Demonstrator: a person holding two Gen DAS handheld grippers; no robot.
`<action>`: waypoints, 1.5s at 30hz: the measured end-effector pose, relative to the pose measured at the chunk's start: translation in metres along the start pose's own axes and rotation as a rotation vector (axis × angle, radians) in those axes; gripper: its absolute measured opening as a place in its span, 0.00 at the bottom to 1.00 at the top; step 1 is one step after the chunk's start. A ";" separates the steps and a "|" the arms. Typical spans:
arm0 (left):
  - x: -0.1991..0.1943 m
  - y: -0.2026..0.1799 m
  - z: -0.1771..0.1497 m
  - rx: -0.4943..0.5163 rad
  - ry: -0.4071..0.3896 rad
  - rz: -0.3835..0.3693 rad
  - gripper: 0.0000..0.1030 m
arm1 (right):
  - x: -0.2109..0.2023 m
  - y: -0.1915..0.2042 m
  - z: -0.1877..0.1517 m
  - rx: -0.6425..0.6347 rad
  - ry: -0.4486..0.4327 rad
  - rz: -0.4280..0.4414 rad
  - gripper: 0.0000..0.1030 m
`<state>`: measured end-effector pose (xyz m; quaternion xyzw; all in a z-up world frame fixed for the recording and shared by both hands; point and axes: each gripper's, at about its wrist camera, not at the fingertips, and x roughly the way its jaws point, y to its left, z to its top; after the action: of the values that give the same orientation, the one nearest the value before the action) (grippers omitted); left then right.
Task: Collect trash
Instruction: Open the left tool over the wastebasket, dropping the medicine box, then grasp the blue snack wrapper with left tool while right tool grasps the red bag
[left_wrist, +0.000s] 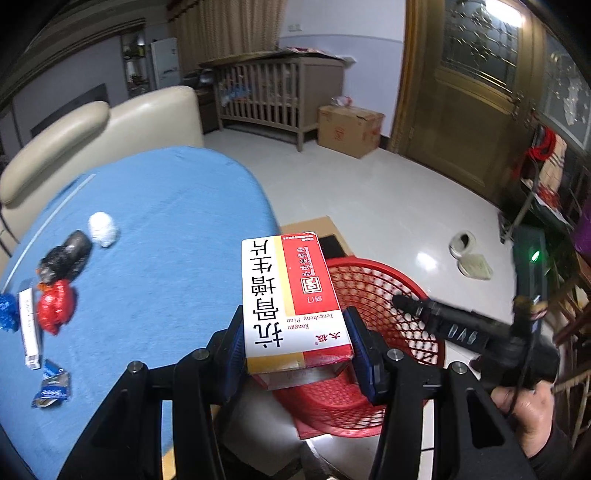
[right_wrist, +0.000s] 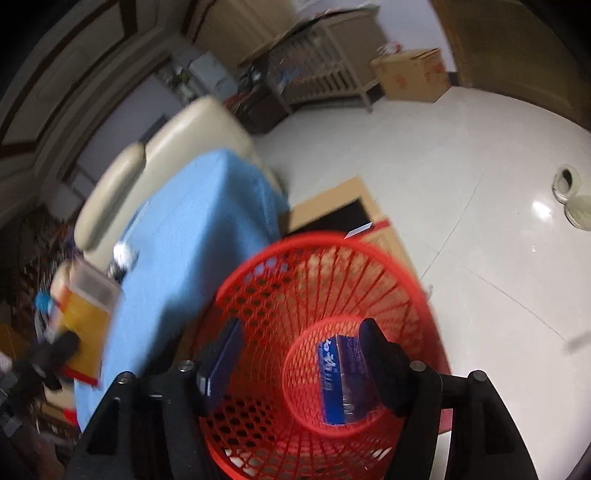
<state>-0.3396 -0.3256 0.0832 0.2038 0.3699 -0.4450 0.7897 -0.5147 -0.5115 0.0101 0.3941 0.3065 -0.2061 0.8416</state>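
My left gripper (left_wrist: 295, 332) is shut on a red and white medicine box (left_wrist: 291, 295), holding it by its sides at the table's right edge, beside the red mesh basket (left_wrist: 388, 291). The basket (right_wrist: 258, 295) stands on the floor against the blue-covered table (left_wrist: 155, 258). My right gripper (right_wrist: 301, 328) hangs open over the basket's mouth. A blue packet (right_wrist: 341, 380) lies at the basket's bottom, free of the pads. On the table lie a white paper ball (left_wrist: 103, 229), a black wad (left_wrist: 66, 254), a red wad (left_wrist: 55, 306), a slim white box (left_wrist: 29, 332) and a blue wrapper (left_wrist: 51, 387).
A cream sofa (left_wrist: 92, 129) backs the table. Flat cardboard (right_wrist: 369, 218) lies under the basket. On the tiled floor are slippers (left_wrist: 469, 254), a cardboard box (left_wrist: 351, 129) and a wooden crib (left_wrist: 273, 99). A person's hand (left_wrist: 528, 417) holds the right gripper.
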 end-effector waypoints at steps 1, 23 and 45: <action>0.002 -0.003 0.000 0.006 0.007 -0.005 0.51 | -0.006 -0.004 0.004 0.015 -0.026 -0.002 0.67; 0.014 0.038 -0.001 -0.093 0.067 0.022 0.73 | -0.038 0.004 0.019 0.049 -0.129 0.055 0.67; -0.076 0.280 -0.150 -0.716 -0.045 0.328 0.79 | 0.008 0.199 -0.036 -0.359 0.059 0.222 0.67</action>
<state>-0.1861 -0.0404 0.0428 -0.0379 0.4468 -0.1599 0.8794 -0.4044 -0.3633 0.0930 0.2748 0.3175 -0.0427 0.9066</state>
